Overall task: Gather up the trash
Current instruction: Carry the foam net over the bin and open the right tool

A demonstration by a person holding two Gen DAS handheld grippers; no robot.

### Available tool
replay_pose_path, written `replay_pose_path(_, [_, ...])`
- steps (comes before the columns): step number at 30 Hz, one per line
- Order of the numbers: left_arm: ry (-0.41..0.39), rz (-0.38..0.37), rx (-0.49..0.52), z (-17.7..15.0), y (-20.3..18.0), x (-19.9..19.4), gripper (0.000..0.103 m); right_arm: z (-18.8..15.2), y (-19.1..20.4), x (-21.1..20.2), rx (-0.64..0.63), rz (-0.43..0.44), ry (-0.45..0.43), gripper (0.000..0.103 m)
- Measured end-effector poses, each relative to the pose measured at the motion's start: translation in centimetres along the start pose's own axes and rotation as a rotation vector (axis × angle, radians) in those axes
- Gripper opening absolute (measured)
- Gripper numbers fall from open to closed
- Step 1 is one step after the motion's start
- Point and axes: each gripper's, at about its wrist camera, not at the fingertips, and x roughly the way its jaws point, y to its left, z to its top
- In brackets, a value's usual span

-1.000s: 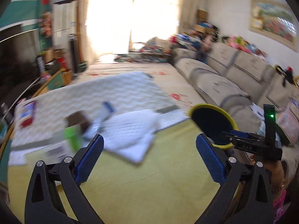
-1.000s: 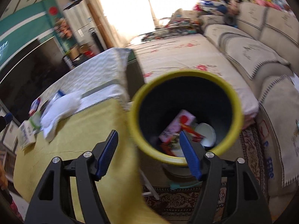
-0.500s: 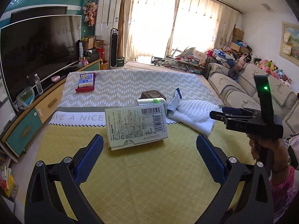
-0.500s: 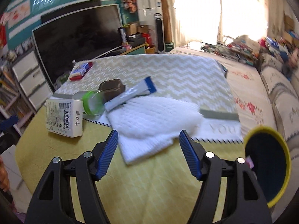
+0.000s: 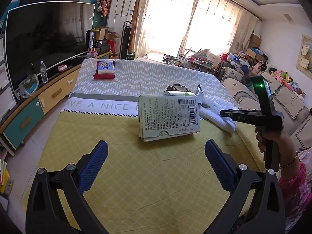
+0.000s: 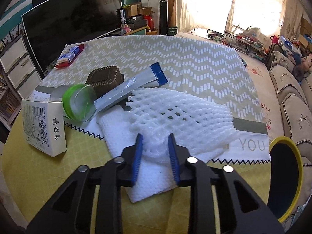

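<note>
A white foam net (image 6: 171, 120) lies crumpled on the table (image 5: 152, 175), at the zigzag seam where the yellow cloth meets the grey chevron runner (image 6: 195, 58), toward the table's right edge. The right gripper (image 6: 155, 152) bears down on the net's near fold, its blue jaws closing with a bunched ridge of foam between them; whether the pads already press it cannot be told.

Just left of the net, a silver-and-blue sachet (image 6: 128, 89) leans across a green-rimmed clear cup (image 6: 79, 103) lying on its side, with a brown plastic tub (image 6: 105, 80) upturned behind them. A white carton with a barcode (image 5: 168, 115) rests on the yellow cloth beside the cup, toward the left edge. A red-and-blue box (image 5: 104, 70) sits alone near the table's far left corner.

The left gripper (image 5: 156, 163) hovers over the near yellow cloth, fingers spread wide and empty, the carton well ahead of them. A yellow-rimmed dark bin (image 6: 282, 177) stands off the right edge, just beside the table. A hand (image 5: 273, 138) with a bracelet grips the right tool's handle.
</note>
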Motion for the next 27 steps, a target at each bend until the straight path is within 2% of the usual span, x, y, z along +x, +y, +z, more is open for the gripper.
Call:
replay_pose_path(6, [0.010, -0.002, -0.009, -0.3, 0.1, 0.5, 0.098, 1.1, -1.1, -1.8, 0.061, 0.030, -0.057, 0.014])
replay_pose_path(13, [0.015, -0.004, 0.008, -0.4, -0.7, 0.8, 0.098, 1.2, -2.9, -5.1, 0.111, 0.011, -0.133, 0.014])
replay_pose_path(21, [0.024, -0.005, 0.044, -0.7, -2.7, 0.8, 0.098, -1.5, -6.1, -10.7, 0.205, 0.008, -0.248, 0.014])
replay_pose_path(27, [0.031, -0.022, 0.072, -0.9, -4.5, 0.8, 0.098, -4.3, -11.2, -14.1, 0.321, -0.063, -0.312, 0.014])
